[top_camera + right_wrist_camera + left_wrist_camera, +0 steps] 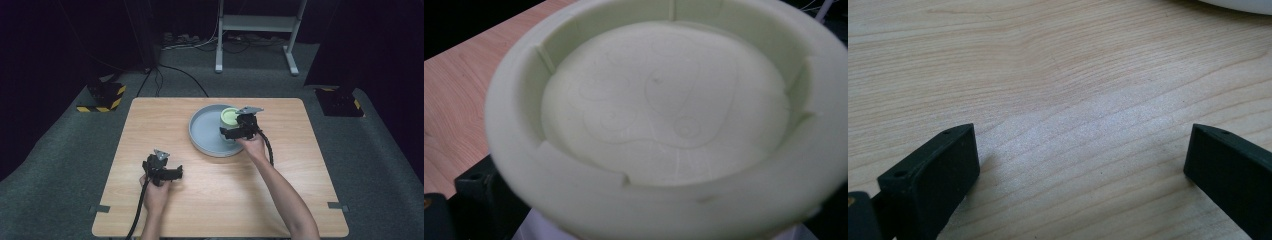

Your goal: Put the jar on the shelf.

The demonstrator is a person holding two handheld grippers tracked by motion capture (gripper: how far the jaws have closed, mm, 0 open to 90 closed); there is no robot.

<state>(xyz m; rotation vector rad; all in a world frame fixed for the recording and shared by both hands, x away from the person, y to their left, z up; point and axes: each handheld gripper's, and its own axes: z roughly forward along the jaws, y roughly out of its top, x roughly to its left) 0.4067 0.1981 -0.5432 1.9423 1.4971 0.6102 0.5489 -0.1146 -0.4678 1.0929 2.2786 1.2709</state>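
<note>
A pale green cup (230, 116) stands upside down at the right side of a round grey tray (200, 136) on the wooden table. My right gripper (229, 129) reaches in from the near right and is shut on the cup's side. In the right gripper view the cup's recessed, ribbed base (664, 115) looms close, with one black finger (479, 187) pressed against its lower left. My left gripper (179, 173) hovers low over bare table at the near left, open with nothing between its fingers (943, 170).
The table (280, 190) has free wood on every side of the tray. A sliver of the tray's rim (1238, 4) lies ahead of the left gripper. Beyond the table are dark carpet, cables and a white stand (255, 22).
</note>
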